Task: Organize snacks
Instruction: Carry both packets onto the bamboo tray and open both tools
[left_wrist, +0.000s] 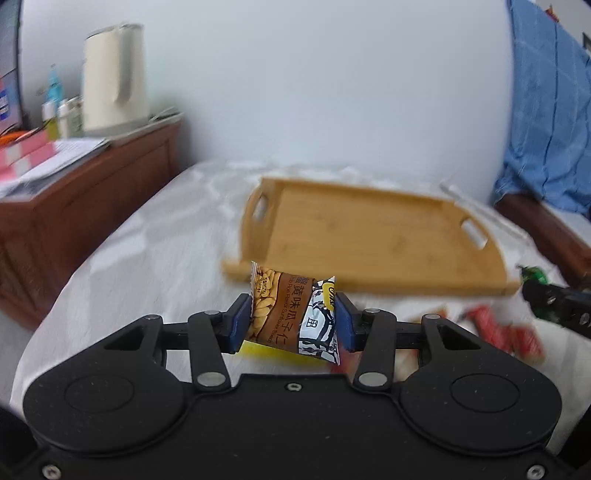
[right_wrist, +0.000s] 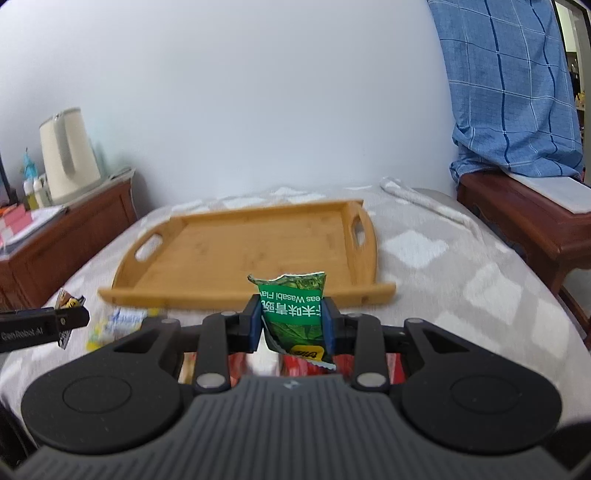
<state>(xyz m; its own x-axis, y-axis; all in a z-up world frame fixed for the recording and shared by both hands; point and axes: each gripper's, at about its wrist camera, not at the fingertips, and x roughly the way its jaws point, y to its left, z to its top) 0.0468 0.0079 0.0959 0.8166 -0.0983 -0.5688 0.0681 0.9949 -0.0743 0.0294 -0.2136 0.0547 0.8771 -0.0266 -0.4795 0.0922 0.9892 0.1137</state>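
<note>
Bedroom surface: white patterned bedspread (right_wrist: 461, 266) over a bed, pale wall behind; dark wooden cabinet (left_wrist: 92, 206) at the left with a cream kettle (left_wrist: 114, 77), blue checked cloth (right_wrist: 513, 92) hanging at the right
Left tongs: left gripper (left_wrist: 291, 317) clenched on a brown sunflower-seed packet (left_wrist: 291, 310); blue pads press its two short ends, so its long axis runs left to right across the jaws, clear of the bedspread
Right tongs: right gripper (right_wrist: 293, 321) clenched on a green wasabi-pea packet (right_wrist: 295, 314), which stands upright between the pads, long axis near to far, torn top edge pointing away
Loose snacks near: red wrappers (left_wrist: 513, 328) lie on the bedspread below and right of the left tongs; a pale blue-and-yellow packet (right_wrist: 118, 323) lies near left in the right wrist view
Tray: bamboo serving tray (right_wrist: 236, 291) with cut-out handles sits farther out on the bedspread, nothing visible in it
Key relation: tray lies straight ahead of both tongs and lower; in the right wrist view the green packet overlaps the tray's near rim, while from the left tongs the tray sits ahead and to the right, so the right hand looks the nearer
Likely next: carry each packet forward over the near rim before letting go
</note>
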